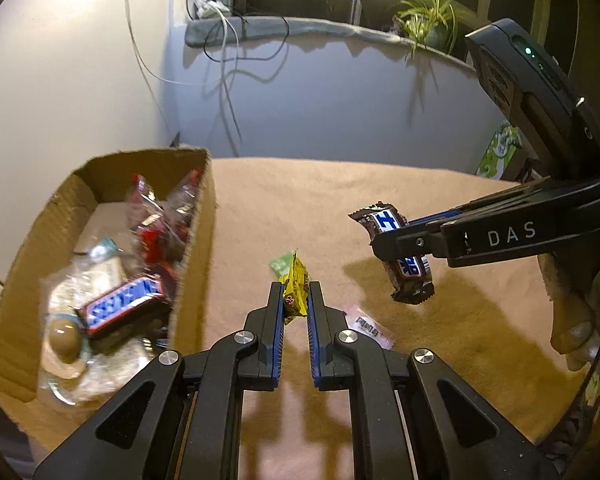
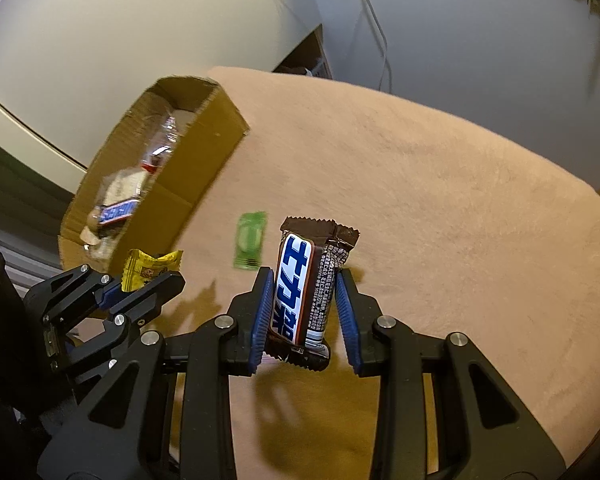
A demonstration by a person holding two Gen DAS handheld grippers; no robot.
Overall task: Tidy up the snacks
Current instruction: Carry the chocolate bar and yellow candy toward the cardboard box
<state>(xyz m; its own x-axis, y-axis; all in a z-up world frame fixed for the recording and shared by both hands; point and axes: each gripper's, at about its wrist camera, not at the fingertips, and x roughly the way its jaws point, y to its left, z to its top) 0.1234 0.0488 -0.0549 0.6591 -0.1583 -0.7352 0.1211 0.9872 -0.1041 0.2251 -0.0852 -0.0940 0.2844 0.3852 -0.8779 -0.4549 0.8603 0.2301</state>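
Note:
My left gripper (image 1: 295, 286) is shut on a small yellow snack packet (image 1: 294, 285) and holds it above the tan table, just right of the cardboard box (image 1: 202, 216). The packet also shows in the right wrist view (image 2: 150, 267). My right gripper (image 2: 302, 276) is shut on a brown chocolate bar with a blue and white label (image 2: 304, 288), held upright above the table; it shows in the left wrist view (image 1: 396, 258) too. The box (image 2: 204, 152) holds several snacks, among them a Snickers bar (image 1: 124, 304).
A green packet (image 2: 250, 245) lies on the tan table cloth (image 2: 440, 200) between the box and the grippers. A pinkish white packet (image 1: 366, 326) lies under the left gripper. A wall, cables and a plant on a sill stand behind the table.

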